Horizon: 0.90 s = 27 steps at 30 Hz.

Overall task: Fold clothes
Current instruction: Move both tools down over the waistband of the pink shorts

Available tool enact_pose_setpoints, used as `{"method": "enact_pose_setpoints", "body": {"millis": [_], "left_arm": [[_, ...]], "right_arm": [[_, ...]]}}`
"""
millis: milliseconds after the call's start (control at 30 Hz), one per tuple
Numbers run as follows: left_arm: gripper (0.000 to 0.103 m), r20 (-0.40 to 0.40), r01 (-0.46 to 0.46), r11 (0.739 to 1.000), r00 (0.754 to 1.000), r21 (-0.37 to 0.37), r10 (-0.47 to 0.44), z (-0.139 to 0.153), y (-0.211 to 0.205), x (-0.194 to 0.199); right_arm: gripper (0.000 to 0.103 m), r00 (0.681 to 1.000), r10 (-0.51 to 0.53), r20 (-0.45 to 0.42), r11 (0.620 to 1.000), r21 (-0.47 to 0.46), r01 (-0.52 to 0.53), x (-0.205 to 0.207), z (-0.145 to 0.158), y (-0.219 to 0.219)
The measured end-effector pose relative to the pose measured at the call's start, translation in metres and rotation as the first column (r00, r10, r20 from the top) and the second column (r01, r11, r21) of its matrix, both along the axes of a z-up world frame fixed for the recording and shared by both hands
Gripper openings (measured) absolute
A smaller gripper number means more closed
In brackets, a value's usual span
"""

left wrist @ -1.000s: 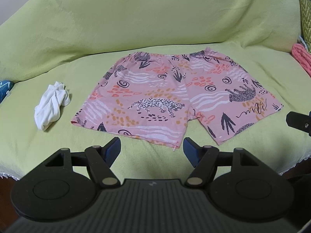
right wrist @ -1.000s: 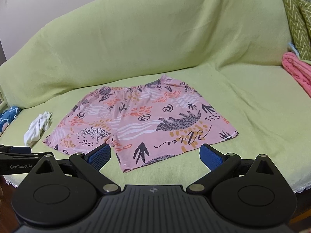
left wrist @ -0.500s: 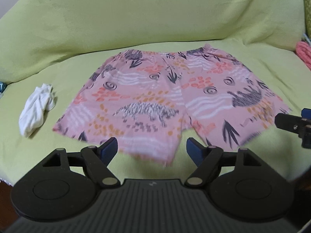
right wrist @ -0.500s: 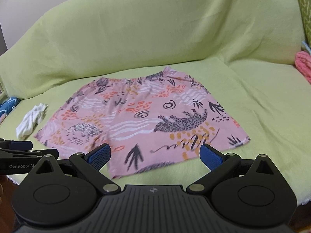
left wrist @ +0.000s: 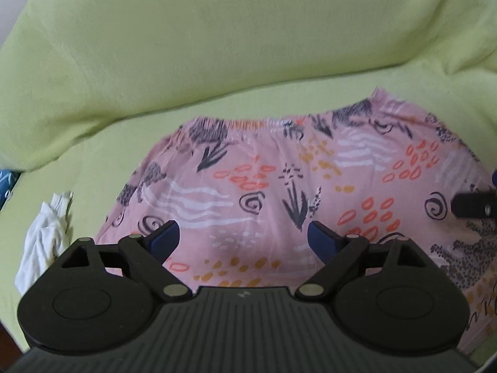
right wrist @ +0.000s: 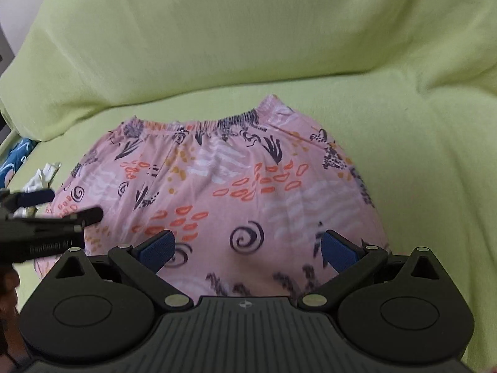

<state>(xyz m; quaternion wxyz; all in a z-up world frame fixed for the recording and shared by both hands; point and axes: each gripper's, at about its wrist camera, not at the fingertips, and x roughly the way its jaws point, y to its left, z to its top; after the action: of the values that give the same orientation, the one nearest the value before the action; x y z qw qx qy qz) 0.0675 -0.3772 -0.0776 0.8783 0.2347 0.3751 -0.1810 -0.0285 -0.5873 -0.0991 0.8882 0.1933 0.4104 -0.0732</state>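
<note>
On the green sofa cover (left wrist: 248, 46): 1 pair of pink shorts (left wrist: 279, 186), flat, waistband farthest; left gripper (left wrist: 243, 237) and right gripper (right wrist: 247, 248) above, jaws wide, the left's just opening, both empty.

A sofa (left wrist: 217, 46) draped in a light green cover carries everything. Pink patterned shorts (left wrist: 264, 180) lie flat on its seat, just ahead of the left claw (left wrist: 242, 239). A crumpled white cloth (left wrist: 46, 236) lies to that claw's left, beside the shorts.
</note>
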Motion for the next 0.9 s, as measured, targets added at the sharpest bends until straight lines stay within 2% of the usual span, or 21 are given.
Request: {"method": "enact_pose_setpoints", "body": {"millis": [167,267,333,500,600,667,733,900], "left_arm": [[0.09,-0.137,-0.07,0.996,0.988,0.048,0.076,0.018,-0.014,0.01],[0.09,-0.197,-0.12,0.99,0.972,0.07,0.132,0.032,-0.029,0.002],[0.089,-0.262,-0.174,0.982,0.947,0.076,0.188,0.041,-0.037,-0.004],[0.089,-0.401,-0.315,0.946,0.858,0.083,0.321,0.064,-0.058,-0.027],[0.09,-0.432,-0.363,0.927,0.824,0.098,0.368,0.072,-0.075,-0.041],[0.089,-0.451,-0.381,0.92,0.808,0.088,0.378,0.073,-0.089,-0.051],[0.09,-0.462,-0.381,0.922,0.807,0.07,0.369,0.071,-0.104,-0.062],[0.089,-0.469,-0.316,0.948,0.831,0.041,0.298,0.045,-0.156,-0.096]], "right_arm": [[0.103,0.988,0.07,-0.14,0.997,0.03,-0.067,0.033,0.022,-0.019],[0.103,0.958,0.112,-0.265,0.994,0.018,-0.111,0.045,0.036,-0.035],[0.103,0.928,0.134,-0.349,0.99,-0.001,-0.143,0.053,0.044,-0.044],[0.103,0.847,0.209,-0.489,0.969,-0.012,-0.247,0.072,0.067,-0.071],[0.103,0.815,0.254,-0.521,0.954,-0.004,-0.3,0.082,0.079,-0.084],[0.103,0.807,0.291,-0.514,0.943,0.015,-0.331,0.089,0.082,-0.091],[0.103,0.811,0.34,-0.477,0.931,0.048,-0.362,0.095,0.083,-0.102],[0.103,0.832,0.44,-0.338,0.896,0.111,-0.429,0.106,0.073,-0.14]]}}
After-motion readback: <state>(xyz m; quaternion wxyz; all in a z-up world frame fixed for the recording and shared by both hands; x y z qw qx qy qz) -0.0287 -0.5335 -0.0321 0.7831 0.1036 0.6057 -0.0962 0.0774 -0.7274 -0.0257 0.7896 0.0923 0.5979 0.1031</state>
